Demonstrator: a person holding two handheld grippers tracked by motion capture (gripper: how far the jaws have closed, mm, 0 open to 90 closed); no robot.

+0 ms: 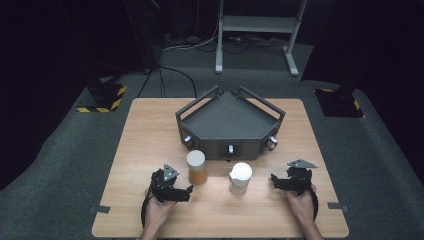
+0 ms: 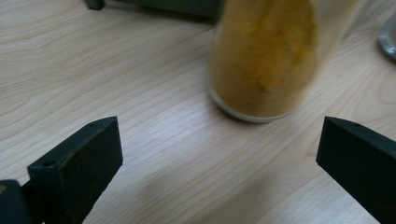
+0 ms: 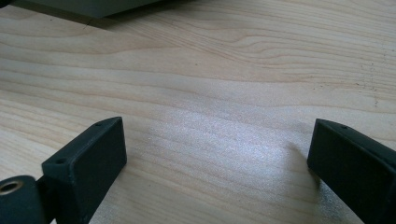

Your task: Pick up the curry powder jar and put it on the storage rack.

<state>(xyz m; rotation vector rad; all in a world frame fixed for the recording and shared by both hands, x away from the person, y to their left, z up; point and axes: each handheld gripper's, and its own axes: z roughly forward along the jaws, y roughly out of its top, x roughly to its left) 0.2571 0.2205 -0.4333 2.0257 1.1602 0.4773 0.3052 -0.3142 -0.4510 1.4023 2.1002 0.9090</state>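
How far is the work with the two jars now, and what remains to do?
Nothing looks done yet. The jar of orange powder and the white jar both stand upright on the table, in front of the dark tray. In hand: the left tongs, jaws open, point at the orange jar without touching it. The right tongs are open over bare wood. Gripping either jar is still left.

Jaws wide apart — bare wooden table [image 3: 224, 93] between.

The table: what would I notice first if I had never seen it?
Probably the big dark tray at the back of the wooden table. Then two jars before it: one with orange-brown powder, one white. The left gripper and right gripper, both open, flank them.
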